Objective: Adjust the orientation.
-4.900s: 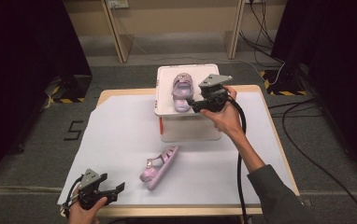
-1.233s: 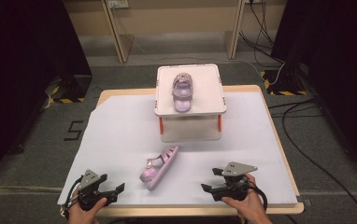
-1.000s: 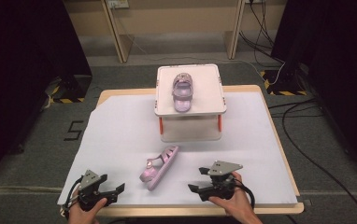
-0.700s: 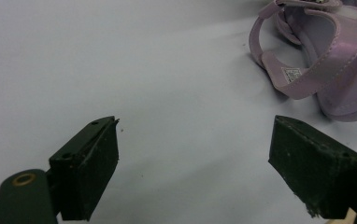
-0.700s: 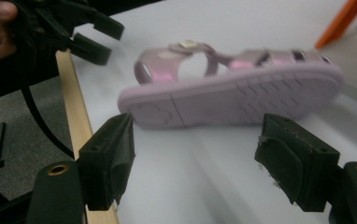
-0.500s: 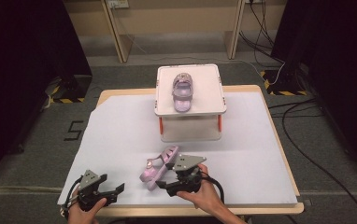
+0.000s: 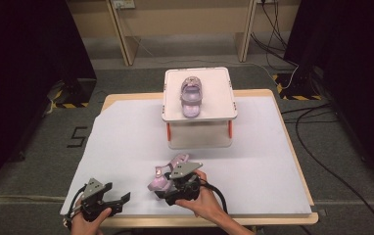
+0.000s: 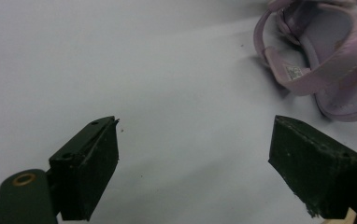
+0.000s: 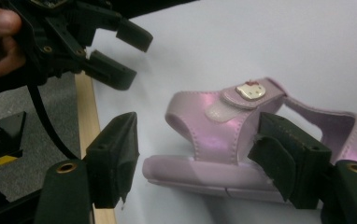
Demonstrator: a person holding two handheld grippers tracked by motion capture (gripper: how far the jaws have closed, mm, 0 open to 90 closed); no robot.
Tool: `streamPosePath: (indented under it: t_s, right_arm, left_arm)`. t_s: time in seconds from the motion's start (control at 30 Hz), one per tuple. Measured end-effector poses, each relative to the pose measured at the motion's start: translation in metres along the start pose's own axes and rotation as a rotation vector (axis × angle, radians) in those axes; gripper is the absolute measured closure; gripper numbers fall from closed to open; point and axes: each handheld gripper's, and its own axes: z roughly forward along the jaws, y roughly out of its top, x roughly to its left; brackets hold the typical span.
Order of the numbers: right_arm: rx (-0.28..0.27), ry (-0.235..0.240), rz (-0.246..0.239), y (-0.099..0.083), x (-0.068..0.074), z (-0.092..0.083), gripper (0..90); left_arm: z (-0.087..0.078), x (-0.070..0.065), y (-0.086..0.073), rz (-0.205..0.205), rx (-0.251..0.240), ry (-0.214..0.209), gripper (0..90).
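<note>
The right hand-held gripper [image 7: 164,188] is at the pink sandal [image 7: 164,172] lying near the front edge of the bench [image 7: 273,161], and its jaws stand wide, one on each side of the toe end, not yet pressing. In the right gripper view the sandal [image 9: 223,135] lies between the two black pads, its front strap with the little cat badge facing up, and there is daylight on both sides. The jaws have just been narrowing a touch, with the sandal between them but not clamped.

Here is the risk: the sandal is soft and glossy. If the pads close on the strap alone, the strap could fold and the sole could swing or drop out on the lift. A pinch low on the sole edge could just push the sandal across the white sheet instead of catching it.

The left hand-held gripper [image 7: 111,201] rests at the front left corner, jaws spread on nothing, just beside the right one's path, so a wide swing could clip it.

The matching sandal [image 7: 192,92] sits on the white box [image 7: 224,110] at the back; a careless placing there could knock it off.
</note>
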Motion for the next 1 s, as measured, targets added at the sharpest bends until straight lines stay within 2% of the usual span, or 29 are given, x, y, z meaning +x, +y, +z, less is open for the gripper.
streamPosePath:
  t_s: [0.1,0.13,0.17,0.2,0.27,0.37,0.43,0.5,0.6,0.77,0.8,1.0]
  right_arm:
    - [0.031,-0.002,0.022,-0.012,-0.002,-0.003,30.0]
    - [0.049,-0.008,0.037,-0.017,-0.004,-0.004,25.0]
    - [0.066,0.003,0.055,-0.022,-0.006,-0.004,27.7]
    - [0.066,0.003,0.055,-0.022,-0.006,-0.004,27.7]
    - [0.058,0.044,0.097,-0.030,-0.008,-0.009,27.4]
    - [0.060,0.037,0.088,-0.030,-0.006,-0.013,28.0]
    - [0.063,0.013,0.088,-0.030,-0.004,-0.024,28.2]
    - [0.061,0.008,0.093,-0.030,-0.004,-0.027,28.3]
    - [0.037,-0.045,0.117,-0.032,-0.007,-0.041,29.0]
    - [0.003,-0.091,0.134,-0.029,-0.010,-0.047,29.6]
    - [-0.019,-0.115,0.141,-0.027,-0.010,-0.049,30.4]
    - [-0.040,-0.185,0.121,-0.019,-0.009,-0.048,29.4]
  left_arm:
    - [-0.001,0.000,0.000,-0.001,-0.001,0.001,15.5]
    - [-0.001,0.000,0.000,-0.001,-0.001,0.001,15.5]
    - [-0.001,0.000,0.000,-0.001,-0.002,0.001,15.5]
    - [-0.001,0.000,0.000,-0.001,-0.002,0.001,15.5]
    - [-0.001,0.000,0.000,-0.001,-0.004,0.001,15.5]
    - [-0.001,0.000,0.000,-0.001,-0.003,0.003,15.5]
    - [-0.001,0.000,0.000,-0.001,-0.005,0.002,15.5]
    - [-0.001,0.000,0.000,-0.003,-0.005,0.001,15.5]
    - [-0.001,-0.001,0.000,0.004,0.000,0.002,15.5]
    - [-0.001,0.000,0.000,-0.001,-0.002,0.002,15.5]
    - [-0.001,0.000,0.000,0.000,0.000,0.003,15.5]
    - [0.000,-0.001,0.000,0.006,0.002,0.000,15.5]
